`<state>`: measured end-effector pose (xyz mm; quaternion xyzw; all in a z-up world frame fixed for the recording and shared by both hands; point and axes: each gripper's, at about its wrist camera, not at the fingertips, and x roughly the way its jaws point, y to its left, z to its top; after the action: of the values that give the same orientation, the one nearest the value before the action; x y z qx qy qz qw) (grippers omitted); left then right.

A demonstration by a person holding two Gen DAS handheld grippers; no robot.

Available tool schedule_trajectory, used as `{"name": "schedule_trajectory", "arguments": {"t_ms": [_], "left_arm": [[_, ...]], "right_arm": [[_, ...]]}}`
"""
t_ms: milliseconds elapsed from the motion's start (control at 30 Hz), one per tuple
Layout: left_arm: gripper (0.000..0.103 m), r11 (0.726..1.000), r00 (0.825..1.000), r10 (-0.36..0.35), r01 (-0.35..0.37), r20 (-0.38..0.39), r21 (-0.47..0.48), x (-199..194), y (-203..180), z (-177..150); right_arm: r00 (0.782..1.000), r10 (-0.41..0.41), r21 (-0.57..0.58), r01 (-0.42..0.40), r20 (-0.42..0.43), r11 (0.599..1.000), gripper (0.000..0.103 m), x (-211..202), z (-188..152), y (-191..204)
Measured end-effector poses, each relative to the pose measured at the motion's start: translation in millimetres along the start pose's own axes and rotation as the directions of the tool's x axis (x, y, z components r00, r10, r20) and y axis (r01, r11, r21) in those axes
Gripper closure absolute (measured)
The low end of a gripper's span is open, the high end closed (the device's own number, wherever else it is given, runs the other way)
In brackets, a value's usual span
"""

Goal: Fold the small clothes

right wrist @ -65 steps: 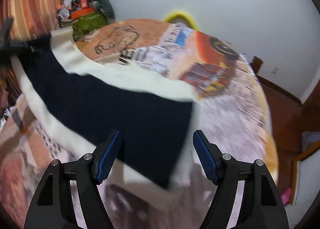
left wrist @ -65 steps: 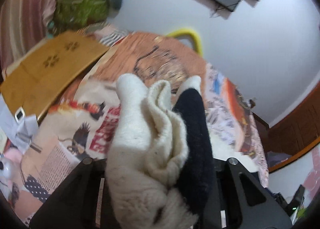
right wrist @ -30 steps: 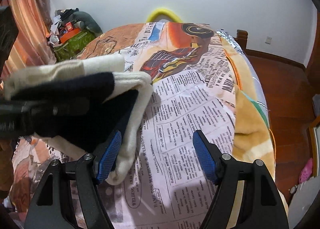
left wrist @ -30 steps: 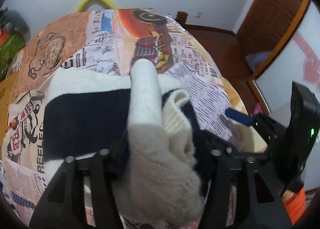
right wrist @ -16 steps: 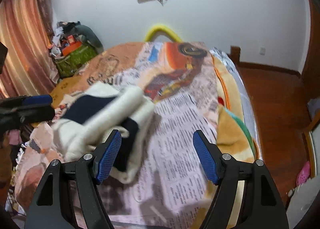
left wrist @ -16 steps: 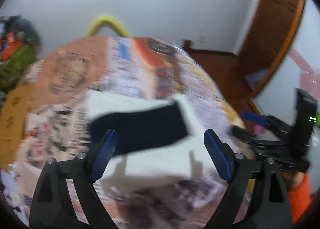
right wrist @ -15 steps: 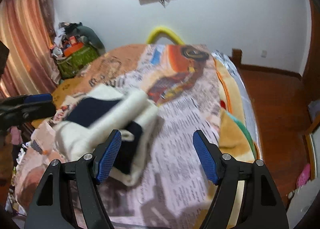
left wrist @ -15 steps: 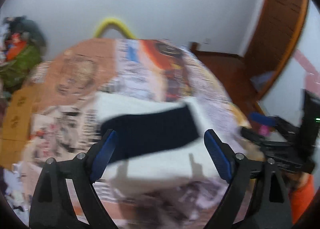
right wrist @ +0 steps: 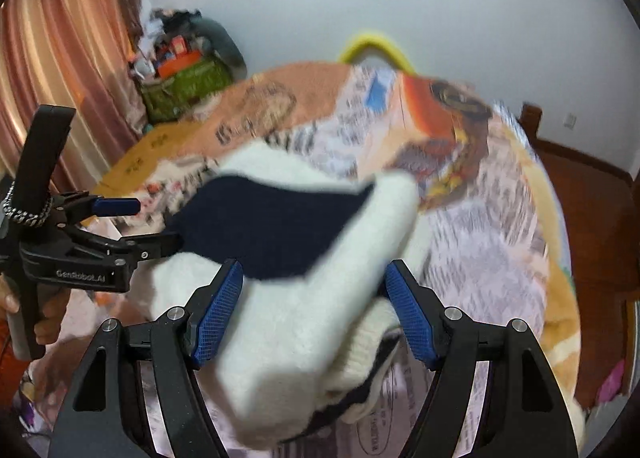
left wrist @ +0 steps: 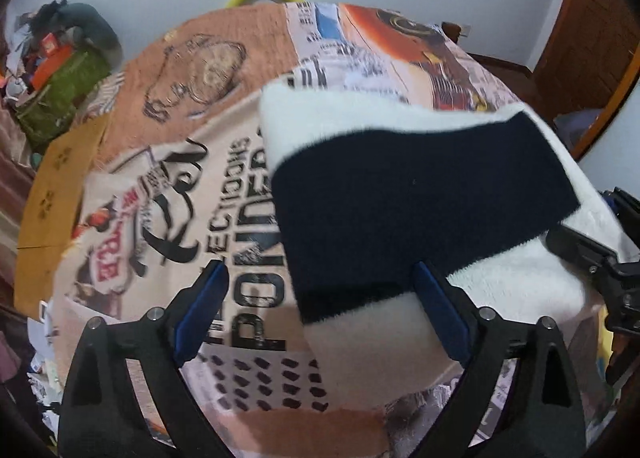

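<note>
A folded cream and navy knit garment (left wrist: 420,194) lies on the printed bedspread (left wrist: 192,186). My left gripper (left wrist: 320,306) is open, its blue pads on either side of the garment's near left edge. In the right wrist view the garment (right wrist: 288,258) fills the middle, with a rolled cream part between the blue pads of my open right gripper (right wrist: 312,306). The left gripper (right wrist: 116,226) shows at the left there, open beside the garment. The right gripper's tip (left wrist: 592,254) shows at the right edge of the left wrist view.
A green bag with clutter (right wrist: 184,82) stands by the striped curtain (right wrist: 60,58) at the back left. A brown cardboard sheet (left wrist: 56,182) lies on the bed's left side. A yellow hoop (right wrist: 376,46) stands behind the bed. A wooden floor (right wrist: 592,210) lies to the right.
The left gripper has let go of the garment, which now lies folded on the bed. Both grippers have moved in close to it, one on each side.
</note>
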<state>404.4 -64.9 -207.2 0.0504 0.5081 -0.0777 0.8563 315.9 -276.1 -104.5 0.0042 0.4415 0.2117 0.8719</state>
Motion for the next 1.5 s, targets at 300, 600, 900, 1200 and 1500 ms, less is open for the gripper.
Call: {"name": "schedule_trajectory", "arguments": {"t_ms": [300,600,900,1200,1500], "left_arm": [[0.003,0.996,0.997,-0.077,0.077,-0.008,0.033,-1,-6,-16],[0.001,0.928,0.934,-0.338,0.31,-0.114,-0.204,43,13,-16],[0.016,0.918,0.923,-0.372,0.35,-0.096,-0.184,42,2,-2],[0.046,0.936,0.945,-0.327,0.324,0.0,-0.136,-3,8,10],[0.048,0.96,0.963,-0.226,0.246,0.149,-0.133,-77,72,9]], "right_arm": [[0.996,0.058,0.108,-0.05,-0.074,0.993,0.029,-4,-34,-29],[0.983,0.162,0.24,-0.137,-0.09,0.961,0.027,19,-42,-38],[0.965,0.251,0.304,-0.217,-0.076,0.928,0.042,18,-47,-39],[0.97,0.241,0.28,-0.22,-0.043,0.935,0.064,2,-30,-25],[0.955,0.292,0.157,-0.295,0.041,0.942,0.066,-20,15,38]]}}
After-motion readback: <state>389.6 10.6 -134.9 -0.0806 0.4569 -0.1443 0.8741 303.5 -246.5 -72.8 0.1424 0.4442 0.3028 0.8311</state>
